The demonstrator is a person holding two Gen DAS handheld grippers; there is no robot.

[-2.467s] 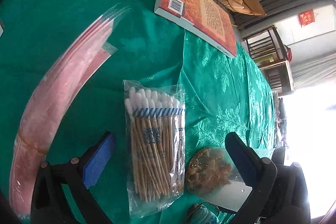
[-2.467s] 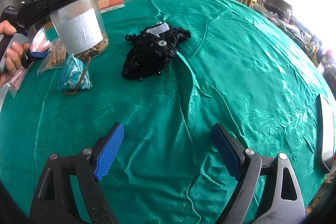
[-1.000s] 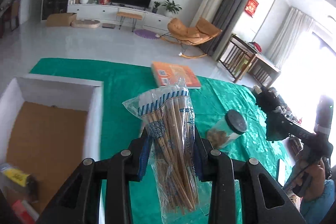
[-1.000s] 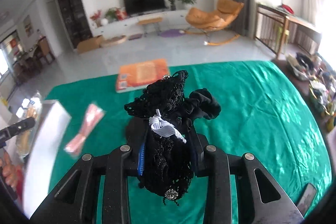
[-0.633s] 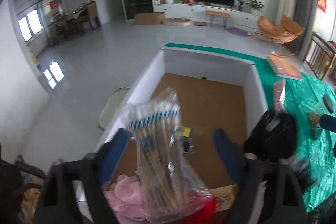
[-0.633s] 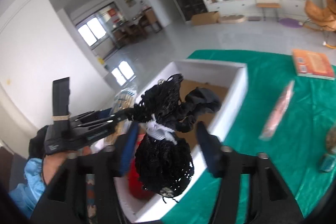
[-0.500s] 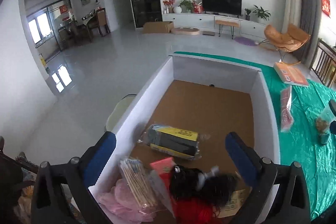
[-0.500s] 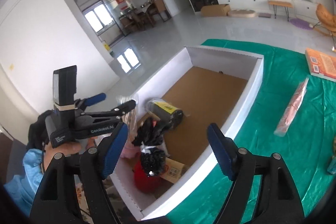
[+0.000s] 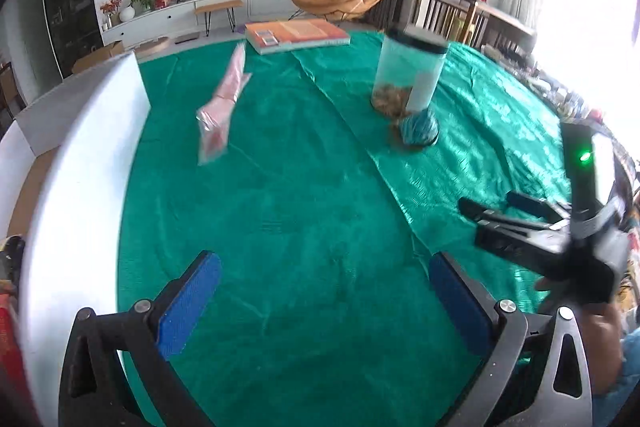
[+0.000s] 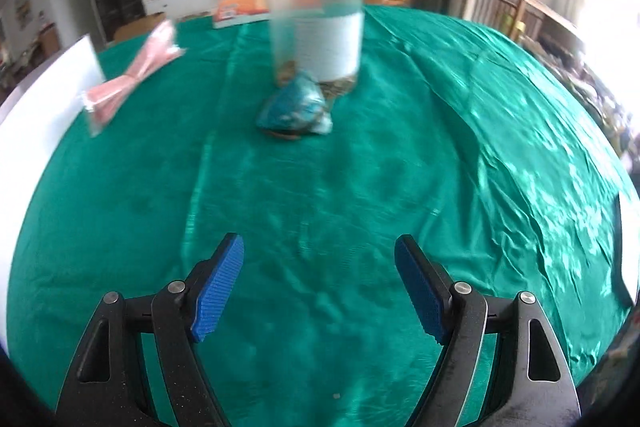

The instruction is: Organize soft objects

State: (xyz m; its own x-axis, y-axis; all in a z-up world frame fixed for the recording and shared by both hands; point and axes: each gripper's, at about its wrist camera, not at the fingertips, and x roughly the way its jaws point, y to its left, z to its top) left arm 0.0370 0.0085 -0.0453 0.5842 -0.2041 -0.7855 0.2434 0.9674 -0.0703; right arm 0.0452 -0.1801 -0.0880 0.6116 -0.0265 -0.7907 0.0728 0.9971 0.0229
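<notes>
My left gripper (image 9: 324,301) hangs open and empty over the green tablecloth (image 9: 304,211), just right of the white box's wall (image 9: 76,195). A long pink plastic packet (image 9: 222,103) lies on the cloth ahead, and a small blue patterned pouch (image 9: 418,131) sits by the foot of a clear jar (image 9: 410,73). My right gripper (image 10: 318,285) is open too, with nothing between its blue pads. It faces the blue pouch (image 10: 296,109), the jar (image 10: 316,27) behind it and the pink packet (image 10: 134,71) at the left. The right gripper (image 9: 516,211) also shows at the left view's right edge.
An orange book (image 9: 296,35) lies at the table's far edge. The white box (image 10: 44,95) stands along the left side. A flat white object (image 10: 626,247) lies at the right table edge. Chairs and a living room lie beyond.
Both grippers opened over the white box and dropped the cotton-swab bag and the black net bundle into it. Both then swung back over the green table and came lower.
</notes>
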